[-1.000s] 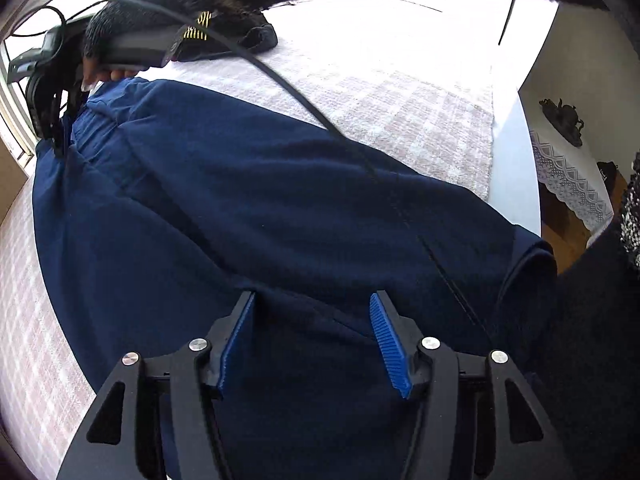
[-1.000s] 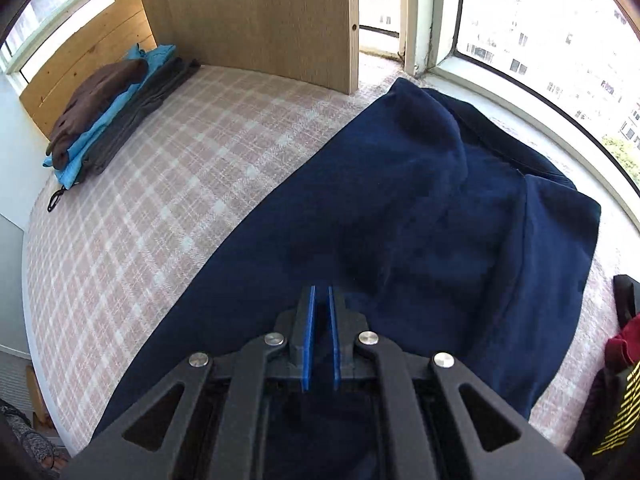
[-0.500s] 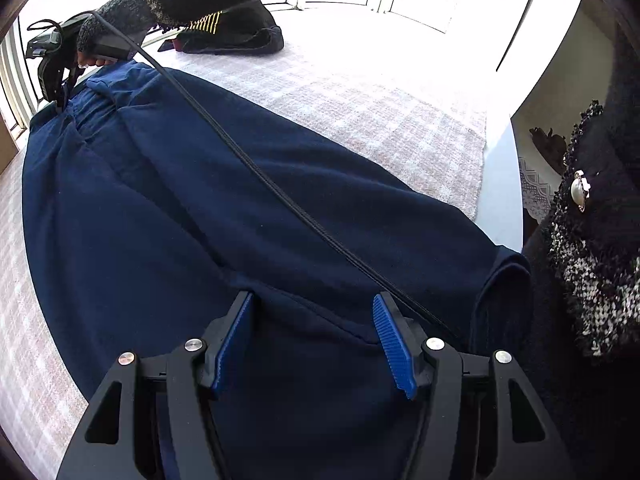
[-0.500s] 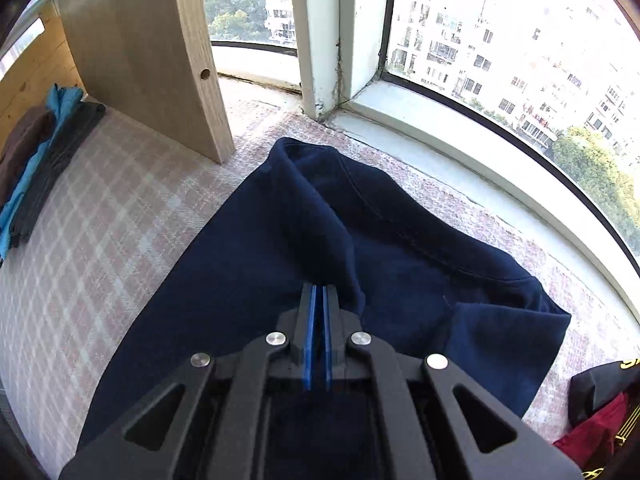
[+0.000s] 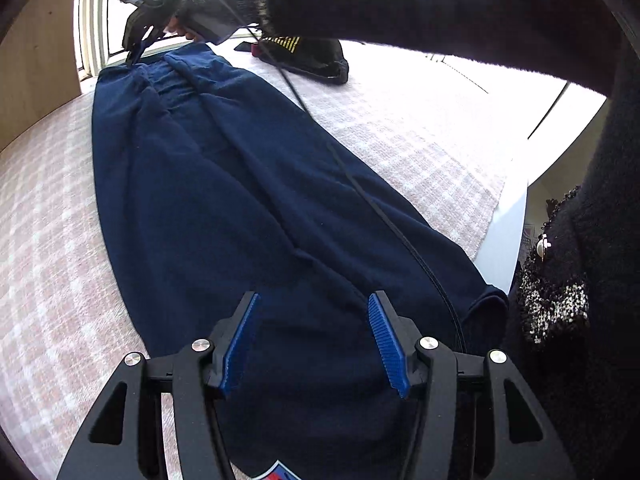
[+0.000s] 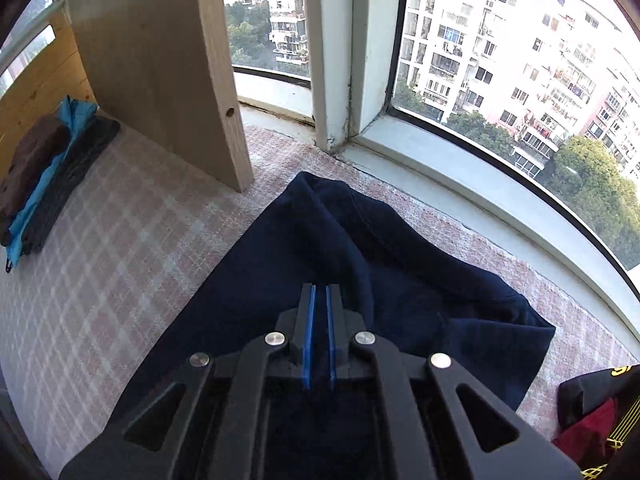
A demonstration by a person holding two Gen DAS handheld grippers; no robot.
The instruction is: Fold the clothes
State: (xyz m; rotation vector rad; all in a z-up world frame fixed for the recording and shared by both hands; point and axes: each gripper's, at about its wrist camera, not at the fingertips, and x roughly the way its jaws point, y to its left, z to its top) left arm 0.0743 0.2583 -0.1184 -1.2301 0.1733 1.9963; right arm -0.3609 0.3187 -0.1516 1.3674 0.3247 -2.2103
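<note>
Left wrist view: my left tongs (image 5: 314, 336) gape wide over the near end of the trousers (image 5: 224, 200) stretched along the checked bed (image 5: 420, 148); my right tongs (image 6: 319, 334) pinch their far end.

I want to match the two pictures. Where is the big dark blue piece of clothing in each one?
Left wrist view: the navy garment runs from the open left gripper up to the right gripper far away.
Right wrist view: the navy garment fills the bottom middle, pinched in the right gripper.
Shared landmark: the pink checked cloth underneath.
</note>
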